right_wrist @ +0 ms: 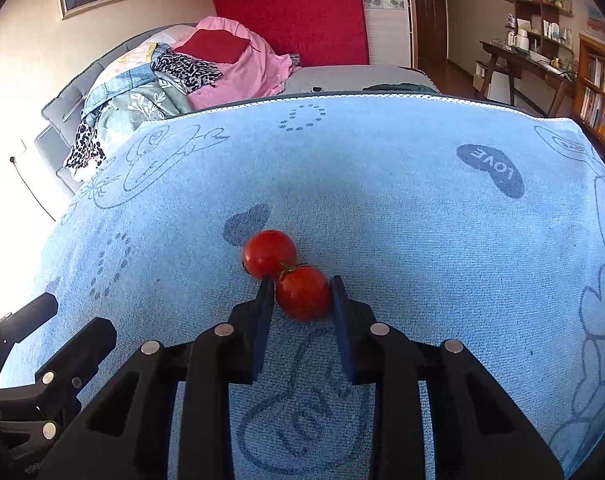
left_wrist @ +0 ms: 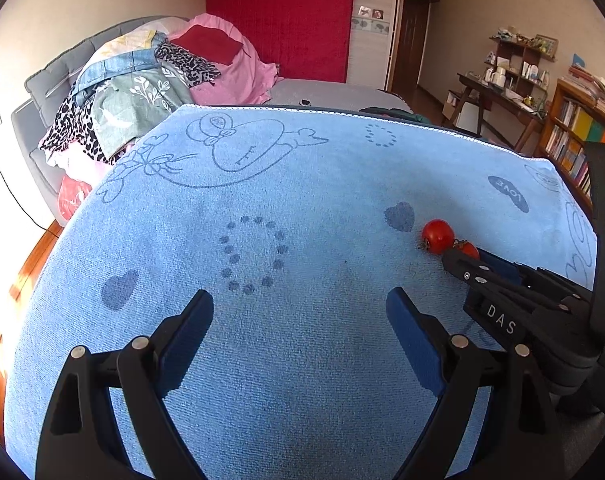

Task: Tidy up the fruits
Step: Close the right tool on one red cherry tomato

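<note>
Near tomato (right_wrist: 303,298) clamped between the two blue pads of the right tool (right_wrist: 302,300), low against the blue towel (right_wrist: 422,216) covering the surface. Far tomato (right_wrist: 268,253) touching the near one on its upper left side, just beyond the right tool's left fingertip, resting on the towel beside a dark printed heart (right_wrist: 244,224). Same pair seen from the left wrist view: far tomato (left_wrist: 437,236) in full sight, near tomato (left_wrist: 467,249) mostly hidden behind the right tool's tip. Left tool (left_wrist: 300,306) spread wide, nothing between its pads, over bare towel (left_wrist: 262,184), well apart from both tomatoes and to their left
</note>
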Demonstrator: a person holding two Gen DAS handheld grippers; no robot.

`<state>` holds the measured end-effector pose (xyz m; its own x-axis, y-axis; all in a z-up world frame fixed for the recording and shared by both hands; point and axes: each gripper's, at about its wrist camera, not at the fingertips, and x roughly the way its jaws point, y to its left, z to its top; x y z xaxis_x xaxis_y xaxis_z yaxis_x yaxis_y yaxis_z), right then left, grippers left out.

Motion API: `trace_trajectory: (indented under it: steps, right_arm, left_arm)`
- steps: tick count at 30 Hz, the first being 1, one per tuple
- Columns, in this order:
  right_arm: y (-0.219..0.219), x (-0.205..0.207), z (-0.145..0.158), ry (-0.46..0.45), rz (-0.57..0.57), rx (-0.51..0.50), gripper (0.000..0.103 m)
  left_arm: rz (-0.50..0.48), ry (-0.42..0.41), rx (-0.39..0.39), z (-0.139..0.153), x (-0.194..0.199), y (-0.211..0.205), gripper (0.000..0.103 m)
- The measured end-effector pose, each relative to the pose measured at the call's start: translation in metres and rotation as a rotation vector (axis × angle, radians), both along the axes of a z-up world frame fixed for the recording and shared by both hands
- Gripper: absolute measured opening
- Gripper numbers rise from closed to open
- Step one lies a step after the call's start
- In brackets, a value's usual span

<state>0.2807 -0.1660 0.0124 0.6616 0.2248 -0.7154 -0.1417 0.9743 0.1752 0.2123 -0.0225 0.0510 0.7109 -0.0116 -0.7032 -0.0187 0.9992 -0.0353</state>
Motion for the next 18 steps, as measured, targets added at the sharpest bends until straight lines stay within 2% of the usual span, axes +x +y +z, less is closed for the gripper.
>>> trace_trajectory:
  steps: [7,18]
  right_arm:
    - [-0.001,-0.009,0.004,-0.022,-0.006,-0.003,0.028]
    - [-0.032,-0.04,0.012,-0.026,-0.085,0.045,0.028]
  left_arm:
    - [-0.004,0.0,0.012,-0.002,0.001,-0.002,0.088]
    - [-0.037,-0.002,0.034,0.0,0.013,-0.017,0.088]
